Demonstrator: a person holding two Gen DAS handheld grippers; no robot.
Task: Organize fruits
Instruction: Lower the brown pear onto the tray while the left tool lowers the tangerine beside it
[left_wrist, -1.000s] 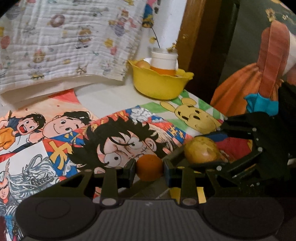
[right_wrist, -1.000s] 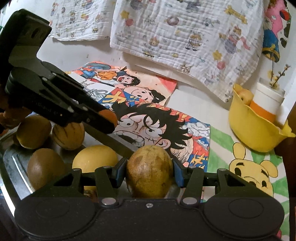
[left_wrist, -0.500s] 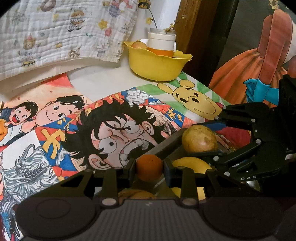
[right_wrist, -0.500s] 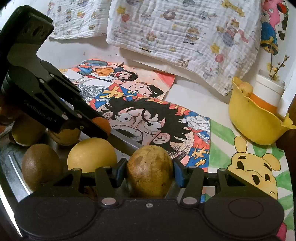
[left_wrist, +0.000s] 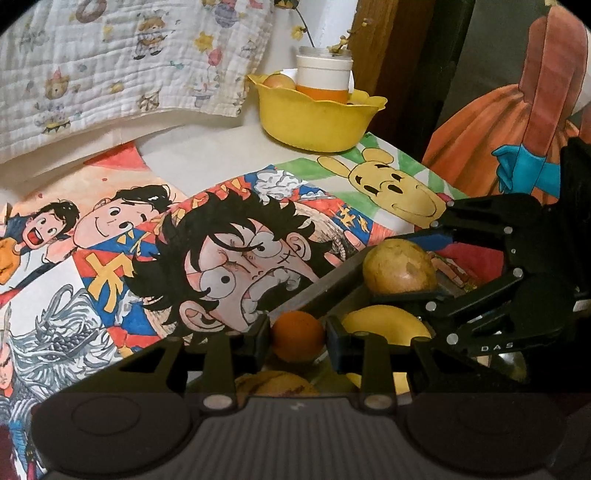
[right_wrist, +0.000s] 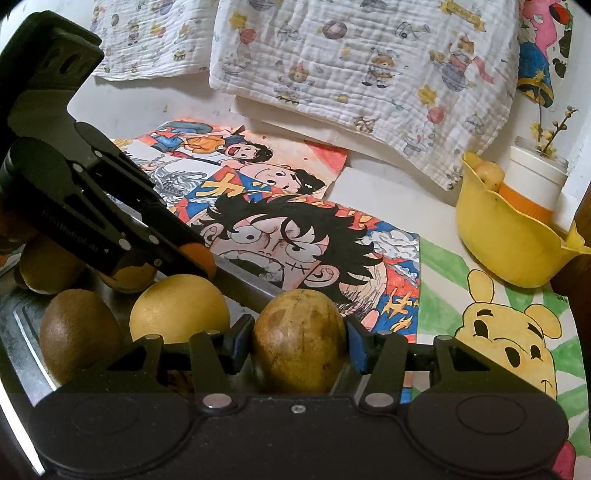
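In the left wrist view my left gripper (left_wrist: 297, 334) is shut on a small orange fruit (left_wrist: 297, 343) over the near edge of a metal tray (left_wrist: 325, 291). My right gripper (left_wrist: 404, 266) reaches in from the right, shut on a brown-speckled yellow fruit (left_wrist: 399, 264). In the right wrist view the same speckled fruit (right_wrist: 299, 343) sits between the right gripper's (right_wrist: 299, 334) blue pads (right_wrist: 356, 347), low over the tray (right_wrist: 22, 325). The left gripper (right_wrist: 195, 258) comes in from the left with the orange fruit (right_wrist: 199, 254) at its tip. A kiwi (right_wrist: 77, 325) and a yellow fruit (right_wrist: 179, 314) lie in the tray.
More fruits (right_wrist: 48, 266) lie in the tray under the left gripper. A yellow bowl (right_wrist: 506, 243) with a white and orange cup (right_wrist: 532, 184) and one fruit stands at the back right. Cartoon drawings (right_wrist: 295, 240) cover the table; a printed cloth (right_wrist: 369, 66) hangs behind.
The left gripper has tipped downward with the orange fruit, bringing the tray's fruits into its view. The right gripper has held still with the speckled fruit.
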